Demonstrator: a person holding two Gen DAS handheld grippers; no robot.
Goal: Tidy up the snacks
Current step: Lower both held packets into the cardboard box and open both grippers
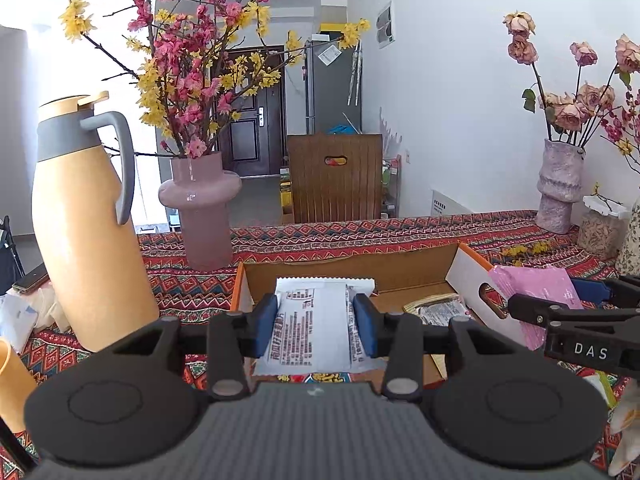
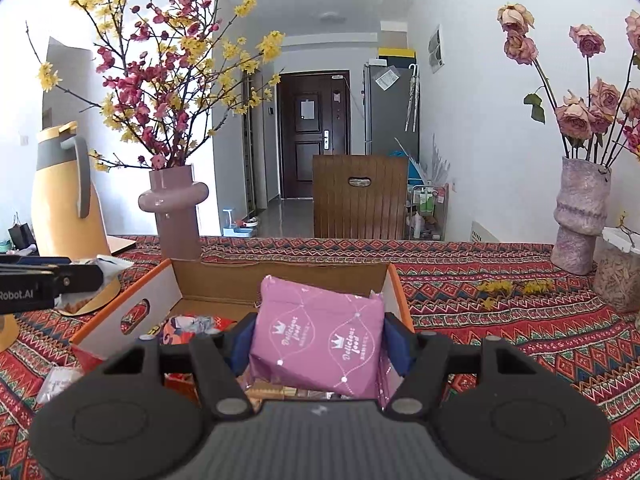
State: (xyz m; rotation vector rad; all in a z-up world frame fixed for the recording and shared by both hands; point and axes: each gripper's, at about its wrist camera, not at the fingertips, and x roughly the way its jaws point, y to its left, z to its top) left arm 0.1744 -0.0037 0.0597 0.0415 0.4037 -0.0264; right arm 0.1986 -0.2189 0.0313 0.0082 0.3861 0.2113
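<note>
My left gripper (image 1: 316, 322) is shut on a white snack packet (image 1: 314, 320) with printed text, held over the near left edge of an open cardboard box (image 1: 348, 268). My right gripper (image 2: 318, 338) is shut on a pink snack packet (image 2: 320, 336) marked "Delicious food", held above the same box (image 2: 280, 276). The right gripper and its pink packet (image 1: 536, 292) show at the right of the left wrist view. Several snack packets lie inside the box, among them a dark one (image 1: 438, 308) and a red one (image 2: 192, 326).
A tan thermos jug (image 1: 84, 220) and a pink vase (image 1: 200, 208) with flowering branches stand left of the box. A mottled vase of dried roses (image 2: 580, 220) and a jar (image 2: 618, 276) stand at the right. A patterned red cloth (image 2: 500, 320) covers the table. A wooden chair (image 1: 334, 178) stands behind.
</note>
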